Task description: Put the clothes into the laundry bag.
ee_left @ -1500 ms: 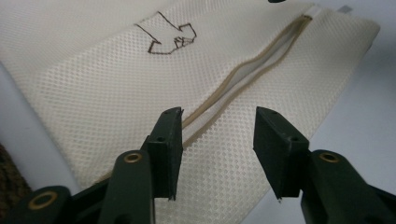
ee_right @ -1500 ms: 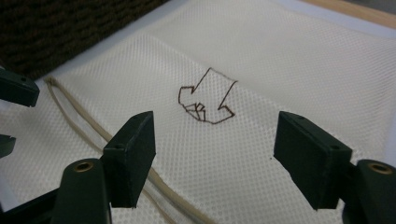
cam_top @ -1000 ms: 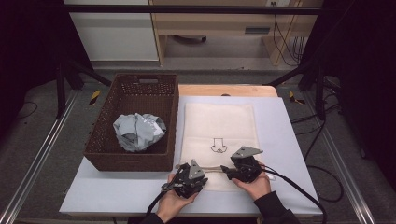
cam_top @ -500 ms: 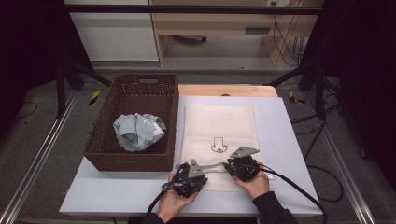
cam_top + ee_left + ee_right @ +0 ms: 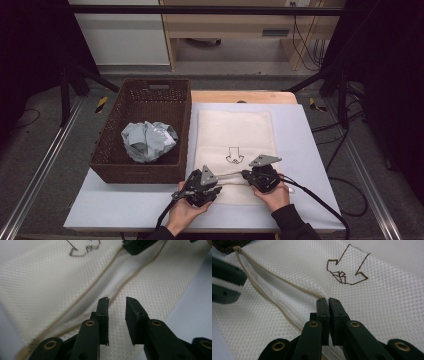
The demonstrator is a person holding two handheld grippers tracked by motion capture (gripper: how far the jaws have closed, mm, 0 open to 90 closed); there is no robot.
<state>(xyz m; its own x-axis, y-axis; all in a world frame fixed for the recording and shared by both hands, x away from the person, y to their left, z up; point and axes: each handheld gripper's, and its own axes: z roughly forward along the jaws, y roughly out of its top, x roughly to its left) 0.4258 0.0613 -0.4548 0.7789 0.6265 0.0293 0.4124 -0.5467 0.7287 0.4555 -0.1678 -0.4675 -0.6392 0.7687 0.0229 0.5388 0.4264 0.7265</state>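
Cream mesh laundry bag (image 5: pixel 235 135) lay flat on the desk (image 5: pixel 300 130) beside a wicker basket (image 5: pixel 145 125), its zipped mouth being pulled apart: the right claw (image 5: pixel 328 302) pinched the zipper edge, while the left claw (image 5: pixel 117 305) hung parted and empty, apparently needing the opposite edge next.

White table (image 5: pixel 310 150) with wicker basket (image 5: pixel 142 167) beside mesh bag (image 5: pixel 235 132).

High view: fixed overhead, facing forward and down, far enough to frame the whole table (image 5: pixel 305 150). Left and right gripper views: close, looking along their own jaws. All three share the mesh bag (image 5: pixel 235 135) (image 5: pixel 50 282) (image 5: pixel 392 302) at lower centre.
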